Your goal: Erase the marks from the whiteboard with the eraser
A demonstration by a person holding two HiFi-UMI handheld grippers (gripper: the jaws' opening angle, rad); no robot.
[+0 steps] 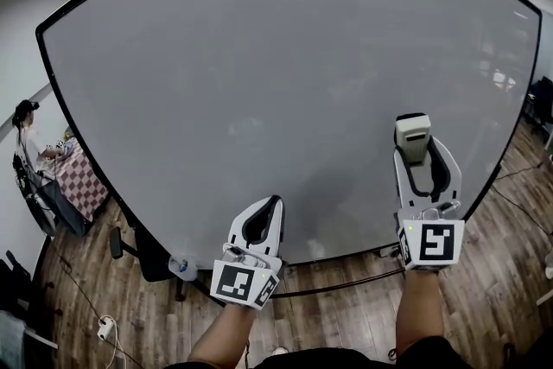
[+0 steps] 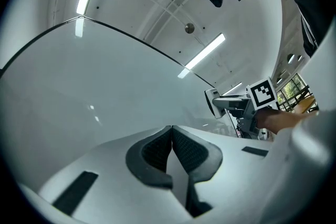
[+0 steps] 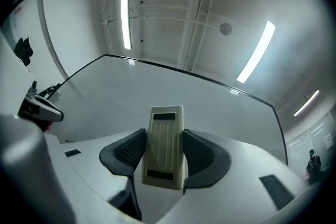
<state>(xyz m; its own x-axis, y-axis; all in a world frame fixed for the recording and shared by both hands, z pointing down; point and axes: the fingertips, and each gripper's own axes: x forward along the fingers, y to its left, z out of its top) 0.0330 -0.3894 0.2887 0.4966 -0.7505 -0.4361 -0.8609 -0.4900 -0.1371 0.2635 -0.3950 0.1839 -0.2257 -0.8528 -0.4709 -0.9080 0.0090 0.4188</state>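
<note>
A big whiteboard [image 1: 285, 82] with a black frame fills the head view; I see no marks on it. My right gripper [image 1: 413, 143] is shut on a cream eraser [image 1: 412, 136], held against the board's lower right. The right gripper view shows the ribbed eraser [image 3: 165, 147] clamped between the dark pads [image 3: 126, 152], with the whiteboard [image 3: 173, 92] beyond. My left gripper [image 1: 273, 201] hangs lower, near the board's bottom edge, shut with nothing in it. In the left gripper view its pads [image 2: 155, 152] meet, and the right gripper [image 2: 214, 102] with the eraser shows to the right.
The floor [image 1: 346, 298] is wood planks. At the far left a person [image 1: 26, 134] sits by a checkered table [image 1: 79, 181]. A black chair [image 1: 143, 251] stands below the board's left corner, and cables [image 1: 95, 315] lie on the floor. Ceiling lights [image 3: 125, 21] run overhead.
</note>
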